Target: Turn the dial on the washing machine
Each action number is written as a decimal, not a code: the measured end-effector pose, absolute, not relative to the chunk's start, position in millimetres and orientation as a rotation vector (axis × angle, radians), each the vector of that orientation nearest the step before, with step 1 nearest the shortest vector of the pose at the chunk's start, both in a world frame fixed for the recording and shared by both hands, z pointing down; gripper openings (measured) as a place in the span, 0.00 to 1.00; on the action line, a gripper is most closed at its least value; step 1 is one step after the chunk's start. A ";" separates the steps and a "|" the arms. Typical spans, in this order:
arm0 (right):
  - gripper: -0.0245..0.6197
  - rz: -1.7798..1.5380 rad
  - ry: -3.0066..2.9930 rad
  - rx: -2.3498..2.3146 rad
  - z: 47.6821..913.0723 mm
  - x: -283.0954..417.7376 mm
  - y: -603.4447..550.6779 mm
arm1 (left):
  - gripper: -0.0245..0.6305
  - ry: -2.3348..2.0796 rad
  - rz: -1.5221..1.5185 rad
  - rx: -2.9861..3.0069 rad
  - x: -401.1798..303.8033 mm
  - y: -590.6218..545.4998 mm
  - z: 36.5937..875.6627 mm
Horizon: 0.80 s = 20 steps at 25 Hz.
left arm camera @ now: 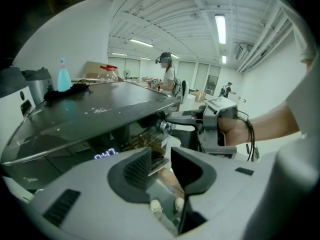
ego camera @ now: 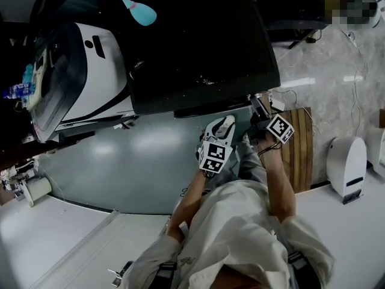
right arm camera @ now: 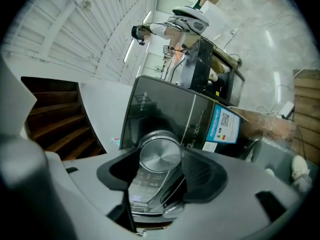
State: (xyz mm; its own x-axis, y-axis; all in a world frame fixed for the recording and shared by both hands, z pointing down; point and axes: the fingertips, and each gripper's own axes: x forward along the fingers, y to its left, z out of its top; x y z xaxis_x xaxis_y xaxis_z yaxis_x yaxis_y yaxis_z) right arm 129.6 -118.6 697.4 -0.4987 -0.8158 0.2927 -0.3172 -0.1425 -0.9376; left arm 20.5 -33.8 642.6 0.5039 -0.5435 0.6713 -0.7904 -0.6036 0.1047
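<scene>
My left gripper [left arm camera: 161,160] is released, its jaws apart with nothing between them. It sits low in front of the washing machine [left arm camera: 95,111], just below the front edge of the dark lid. Off to its right, close by, my right gripper [right arm camera: 161,168] is clenched on the dial [right arm camera: 160,154]. The round silver knob sits squarely between the two dark pads, one against each side, with its brushed face turned toward me. The dial stands out from the machine's black control panel [right arm camera: 142,186]. A blue label [right arm camera: 223,126] shows beyond the right jaw.
</scene>
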 end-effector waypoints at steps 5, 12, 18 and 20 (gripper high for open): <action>0.45 -1.692 1.658 -1.226 699.3 129.7 -118.8 | 0.23 -1.119 0.842 2.338 19.6 -32.9 643.0; 0.45 -1.702 1.601 -1.187 701.3 130.7 -118.9 | 0.23 -1.140 0.835 2.328 19.9 -33.1 641.6; 0.45 -1.721 1.530 -1.154 702.6 131.7 -118.4 | 0.23 -1.148 0.835 2.323 21.3 -33.4 641.4; 0.46 -1.721 1.516 -1.142 704.1 131.6 -118.3 | 0.23 -1.150 0.831 2.327 22.1 -33.7 641.1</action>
State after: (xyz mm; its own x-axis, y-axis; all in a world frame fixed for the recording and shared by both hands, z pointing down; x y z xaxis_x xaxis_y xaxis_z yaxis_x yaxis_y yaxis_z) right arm 131.6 -118.3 704.1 -0.4715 -0.8524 0.2260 -0.1164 -0.1939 -0.9741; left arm 22.1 -33.7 641.1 0.4811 -0.5665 0.6690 -0.8131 -0.5737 0.0989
